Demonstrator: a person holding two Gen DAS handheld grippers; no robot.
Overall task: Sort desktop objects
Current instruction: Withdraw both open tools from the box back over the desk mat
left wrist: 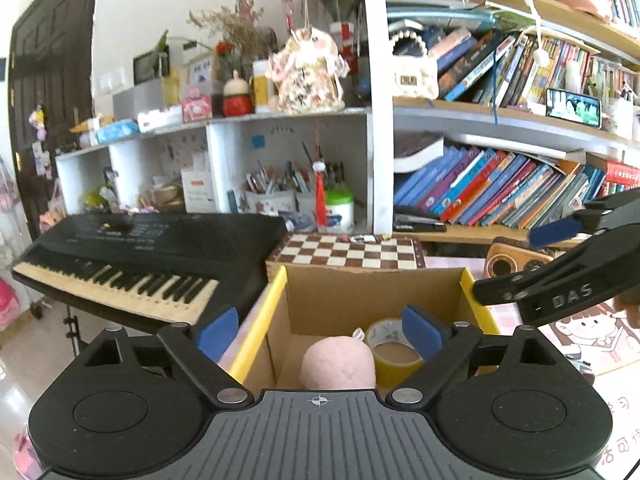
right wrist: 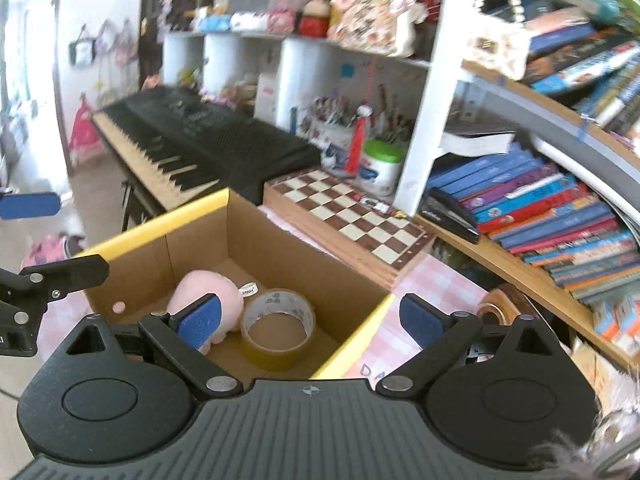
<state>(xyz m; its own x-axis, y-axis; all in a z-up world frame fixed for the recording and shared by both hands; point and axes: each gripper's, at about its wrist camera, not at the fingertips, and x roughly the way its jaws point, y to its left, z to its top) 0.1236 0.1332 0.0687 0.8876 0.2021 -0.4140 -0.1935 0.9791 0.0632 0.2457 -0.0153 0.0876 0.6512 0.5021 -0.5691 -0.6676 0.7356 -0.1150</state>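
Here, cluttered bookshelf [left wrist: 500,184] behind pink-checked desk [right wrist: 432,280]

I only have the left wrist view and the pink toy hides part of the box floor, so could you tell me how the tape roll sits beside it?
Observer: The tape roll stands on its edge on the box floor, against the pink toy.
Operator: Does the toy carry anything I can't see?
Observer: Yes, a white label sticks out toward the tape.
Operator: Is the right gripper holding something?
Observer: No, the right gripper is open, with nothing between its pads.
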